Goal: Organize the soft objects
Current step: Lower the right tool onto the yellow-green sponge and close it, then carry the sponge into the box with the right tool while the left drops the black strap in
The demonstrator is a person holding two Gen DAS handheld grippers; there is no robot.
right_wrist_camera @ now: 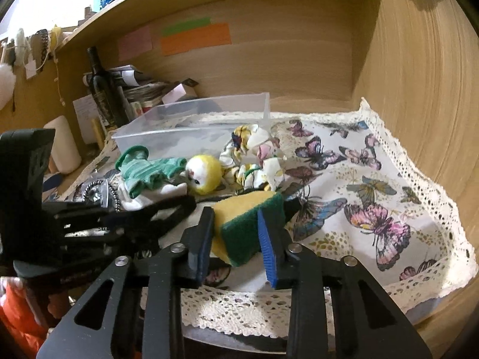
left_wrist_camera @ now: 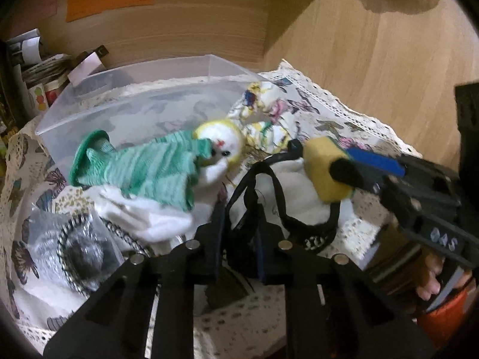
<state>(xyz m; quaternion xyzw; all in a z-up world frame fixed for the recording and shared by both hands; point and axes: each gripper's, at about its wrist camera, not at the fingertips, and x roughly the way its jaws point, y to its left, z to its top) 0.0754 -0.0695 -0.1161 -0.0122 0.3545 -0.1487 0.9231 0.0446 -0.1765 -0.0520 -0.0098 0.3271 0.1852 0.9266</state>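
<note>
Desk nook w/ butterfly-print tablecloth (right_wrist_camera: 389,185), lace edge. Clear plastic bin (left_wrist_camera: 125,98) at back of cloth, looks empty as far as visible; judged: nothing sorted into it yet, task barely begun.

Right gripper (right_wrist_camera: 236,233) pinching yellow sponge (right_wrist_camera: 242,224) w/ green scrub face, jaws pressed onto both sides, sponge lifted just above cloth, in front of pile. Seen from left wrist cam, same sponge (left_wrist_camera: 324,173) hanging over white cloth. Sponge long axis runs roughly away from right cam, toward pile & bin; green scrub face turned toward cam & slightly right, yellow foam up & left.

Left gripper (left_wrist_camera: 239,227) low over front of pile, jaws nearly together w/ black strap (left_wrist_camera: 254,179) running between them; whether actually clamped on strap, cannot tell.

Still loose on cloth, all outside bin:
- green knit piece (left_wrist_camera: 140,167), lying across white fabric (left_wrist_camera: 155,221), long axis left-right
- small round plush w/ white face & yellow back (left_wrist_camera: 221,143), touching green knit
- floral fabric bundle (left_wrist_camera: 263,113), just beside bin's near corner
- clear bag w/ dark item inside (left_wrist_camera: 71,245), left front

Judged remaining: sponge to go into bin first, then every other soft piece. Bin near, well within reach behind pile.
</note>
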